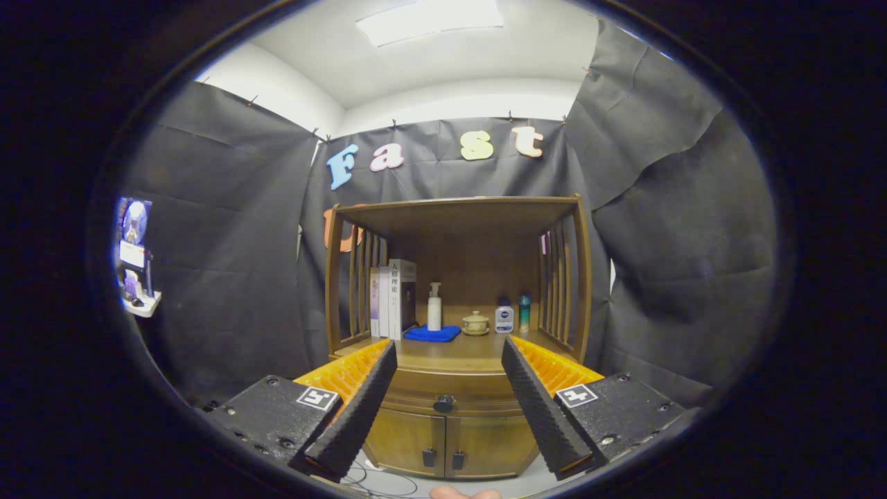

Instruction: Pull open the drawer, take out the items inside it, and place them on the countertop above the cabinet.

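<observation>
You are at the very start: nothing of the task looks done. Your gripper (449, 405) is spread wide and holds nothing, its two fingers framing the wooden cabinet (450, 430) from a distance. The drawer (443, 396) sits shut just under the countertop (454, 350), its dark knob (443, 403) centred between your fingers and well beyond them. Below it are two small doors with dark handles.

The countertop already carries things toward the far side: books (393, 298) on the left, a white pump bottle (434, 307) beside a folded blue cloth (432, 334), a small lidded cup (475, 323), then a white bottle (504, 316) and a teal one (524, 313) on the right. The near strip of countertop looks bare, so that is probably where the drawer's items can go.

What lies inside the drawer is hidden. All remains: close in on the knob, grip it, pull the drawer out, then lift the contents up one at a time.
</observation>
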